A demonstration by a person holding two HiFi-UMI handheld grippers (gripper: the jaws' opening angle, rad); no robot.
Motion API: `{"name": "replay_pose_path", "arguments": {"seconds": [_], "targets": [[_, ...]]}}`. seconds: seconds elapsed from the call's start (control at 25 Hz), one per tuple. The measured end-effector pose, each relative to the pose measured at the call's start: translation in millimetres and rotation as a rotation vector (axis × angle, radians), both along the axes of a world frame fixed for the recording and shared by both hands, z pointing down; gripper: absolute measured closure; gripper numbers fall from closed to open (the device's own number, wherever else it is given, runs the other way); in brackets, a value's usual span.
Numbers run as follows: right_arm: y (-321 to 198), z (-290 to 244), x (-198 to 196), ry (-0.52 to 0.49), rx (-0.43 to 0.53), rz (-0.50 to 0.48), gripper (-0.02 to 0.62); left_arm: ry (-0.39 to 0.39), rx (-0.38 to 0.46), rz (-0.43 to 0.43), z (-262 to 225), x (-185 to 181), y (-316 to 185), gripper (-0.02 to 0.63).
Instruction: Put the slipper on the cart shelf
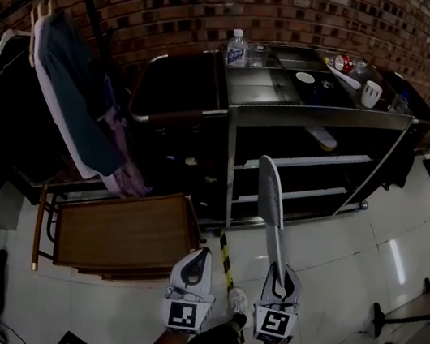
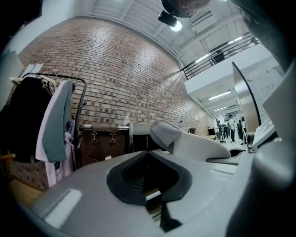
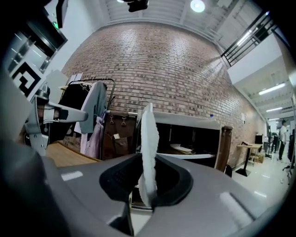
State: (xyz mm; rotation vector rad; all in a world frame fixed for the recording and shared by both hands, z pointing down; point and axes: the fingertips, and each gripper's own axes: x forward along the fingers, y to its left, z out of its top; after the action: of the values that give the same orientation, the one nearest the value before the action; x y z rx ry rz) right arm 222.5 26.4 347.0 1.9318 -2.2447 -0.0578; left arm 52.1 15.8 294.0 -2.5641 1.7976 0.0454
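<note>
A long white slipper (image 1: 270, 197) stands on edge, its heel end clamped in my right gripper (image 1: 279, 273) and its toe end reaching toward the metal cart (image 1: 324, 112). In the right gripper view the slipper (image 3: 149, 139) rises from between the jaws of that gripper (image 3: 147, 185), with the cart's shelves (image 3: 185, 121) behind it. My left gripper (image 1: 197, 256) hovers just to the left with its tips together and nothing in them. The left gripper view shows its jaws (image 2: 150, 178) closed and the slipper (image 2: 185, 141) passing to the right. A second pale slipper (image 1: 321, 136) lies on the cart's upper shelf.
A bottle (image 1: 236, 47), a bowl (image 1: 305, 77) and a cup (image 1: 371, 93) stand on the cart top. A clothes rack with hanging garments (image 1: 66, 83) fills the left. A low wooden table (image 1: 126, 230) sits in front of it. Yellow-black tape (image 1: 225, 264) runs across the floor.
</note>
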Motion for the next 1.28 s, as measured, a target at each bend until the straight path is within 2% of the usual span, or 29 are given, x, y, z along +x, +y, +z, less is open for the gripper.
{"name": "replay_pose_path", "arguments": {"seconds": [0.2,0.36,0.52,0.64,0.92,1.04,1.16,1.28], "targets": [[-49,-1,11,0.017,0.006,-0.036,0.528,0.038,0.02,-0.044,-5,12,-45,0.595],[-76,19,16,0.026,-0.043,-0.064,0.528,0.084,0.035,-0.084,-3,14,-68,0.594],[-101,45,27,-0.03,-0.119,-0.047,0.528,0.066,0.007,-0.071,10,26,-92,0.594],[-125,60,31,-0.019,-0.151,-0.057,0.528,0.056,-0.013,-0.084,18,29,-113,0.594],[-195,58,33,-0.049,-0.217,-0.104,0.528,0.056,-0.046,-0.109,26,44,-167,0.594],[-228,62,27,-0.102,-0.27,-0.13,0.526,0.029,-0.035,-0.09,28,54,-190,0.594],[-258,66,25,-0.18,-0.344,-0.134,0.528,0.044,-0.053,-0.09,27,62,-208,0.594],[-294,70,19,-0.301,-0.4,-0.129,0.528,0.051,-0.059,-0.099,26,63,-226,0.594]]}}
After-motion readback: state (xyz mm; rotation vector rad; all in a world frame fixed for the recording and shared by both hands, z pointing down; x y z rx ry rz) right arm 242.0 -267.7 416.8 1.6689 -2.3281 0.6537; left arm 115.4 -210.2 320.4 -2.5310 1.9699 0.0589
